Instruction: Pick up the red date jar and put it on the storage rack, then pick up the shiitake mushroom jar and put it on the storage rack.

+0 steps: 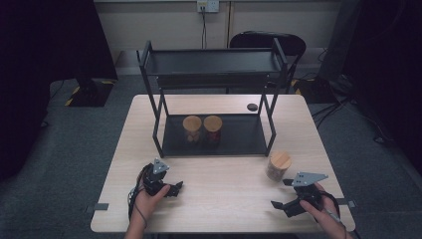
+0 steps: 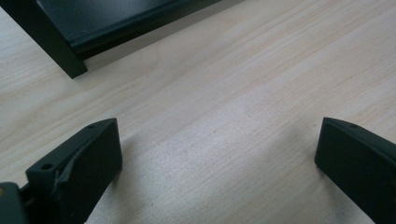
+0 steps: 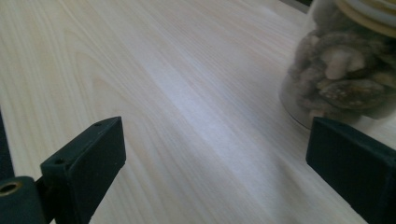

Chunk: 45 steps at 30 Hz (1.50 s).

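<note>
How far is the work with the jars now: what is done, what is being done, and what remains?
Done: two wooden-lidded jars stand side by side on the lower shelf of the black rack. In hand: the right tongs are open and empty, near the third jar on the table but not touching it. The left tongs are open over bare wood. Left, probably: grasp that jar and shelve it.

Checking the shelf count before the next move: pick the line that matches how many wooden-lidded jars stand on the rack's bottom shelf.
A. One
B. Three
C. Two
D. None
C. Two jars stand side by side on the bottom shelf of the black rack, while a third jar stands on the table outside it, near the right gripper.
</note>
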{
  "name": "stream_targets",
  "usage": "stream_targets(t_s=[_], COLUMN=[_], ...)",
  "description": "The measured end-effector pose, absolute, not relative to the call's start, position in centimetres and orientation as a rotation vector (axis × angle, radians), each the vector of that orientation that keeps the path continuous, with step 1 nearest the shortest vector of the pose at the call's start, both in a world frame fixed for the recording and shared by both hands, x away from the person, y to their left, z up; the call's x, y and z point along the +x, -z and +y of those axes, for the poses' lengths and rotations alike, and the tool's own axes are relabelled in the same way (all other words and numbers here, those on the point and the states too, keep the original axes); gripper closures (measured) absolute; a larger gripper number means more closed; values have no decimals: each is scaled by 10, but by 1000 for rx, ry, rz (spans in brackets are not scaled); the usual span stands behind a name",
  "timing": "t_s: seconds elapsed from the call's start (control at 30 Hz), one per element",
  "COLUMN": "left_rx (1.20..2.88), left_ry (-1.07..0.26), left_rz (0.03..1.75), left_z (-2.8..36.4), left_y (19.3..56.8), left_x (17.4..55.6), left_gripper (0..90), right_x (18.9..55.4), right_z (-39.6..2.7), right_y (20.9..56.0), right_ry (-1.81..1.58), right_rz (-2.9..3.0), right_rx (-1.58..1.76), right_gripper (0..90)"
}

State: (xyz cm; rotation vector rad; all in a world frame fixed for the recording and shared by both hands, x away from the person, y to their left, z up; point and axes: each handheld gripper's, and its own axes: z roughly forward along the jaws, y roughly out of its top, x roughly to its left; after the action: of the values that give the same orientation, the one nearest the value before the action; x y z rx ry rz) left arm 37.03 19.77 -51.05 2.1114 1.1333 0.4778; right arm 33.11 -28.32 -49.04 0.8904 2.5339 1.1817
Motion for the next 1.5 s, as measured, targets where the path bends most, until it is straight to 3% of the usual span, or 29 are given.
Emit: stream_targets(t_s=[1.5], left_rx=[2111], left_ry=[-478], left_rz=[1133], left_z=[198], left_y=[511], left_x=[370], left_gripper=[3], right_x=[341], right_z=[-309], right_y=[489], right_ry=[-1097], right_rz=[2338], right_rx=[1109], right_gripper=[20])
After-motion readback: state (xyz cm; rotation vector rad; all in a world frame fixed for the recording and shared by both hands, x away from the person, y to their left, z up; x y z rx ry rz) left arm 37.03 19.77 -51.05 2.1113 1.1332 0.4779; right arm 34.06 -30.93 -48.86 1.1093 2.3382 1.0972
